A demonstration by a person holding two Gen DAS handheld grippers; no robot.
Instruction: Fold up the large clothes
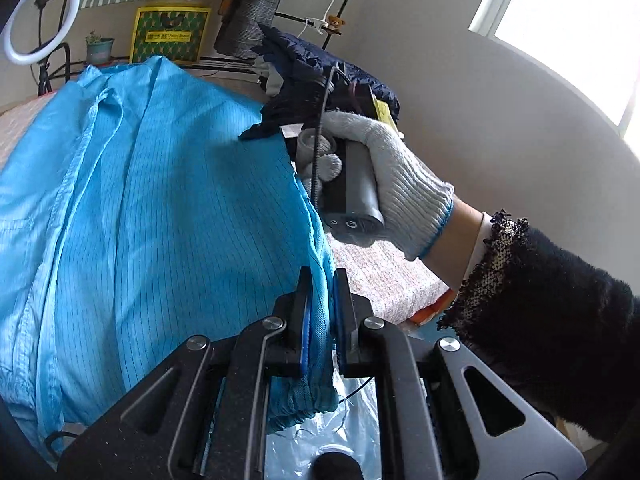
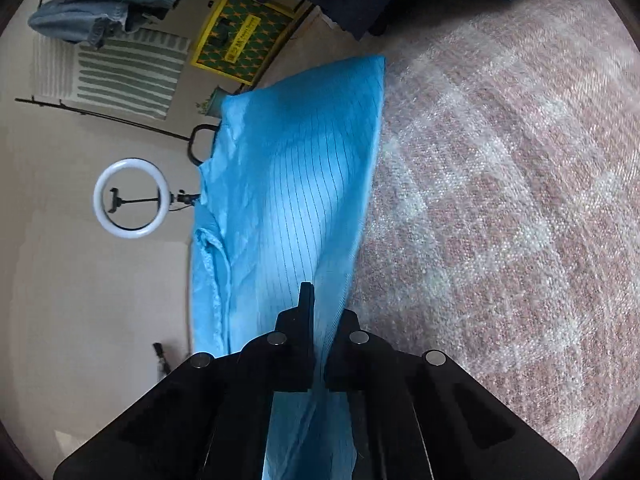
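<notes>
A large light-blue garment (image 1: 152, 200) with thin dark pinstripes is held up off the pink-and-white woven bed cover (image 1: 384, 276). My left gripper (image 1: 323, 300) is shut on the garment's edge, near a cuff or hem that bunches below the fingers. In the left wrist view a white-gloved hand holds the right gripper's handle (image 1: 352, 188) at the garment's far edge. In the right wrist view the right gripper (image 2: 322, 320) is shut on the blue garment (image 2: 288, 184), which stretches away from it above the bed cover (image 2: 500, 200).
A pile of dark navy clothes (image 1: 320, 76) lies at the far end of the bed. A ring light (image 1: 42, 20), a yellow-green box (image 1: 170, 34) and a small plant stand by the wall. A bright window (image 1: 568, 20) is at the right. Clear plastic (image 1: 340, 432) lies below the left gripper.
</notes>
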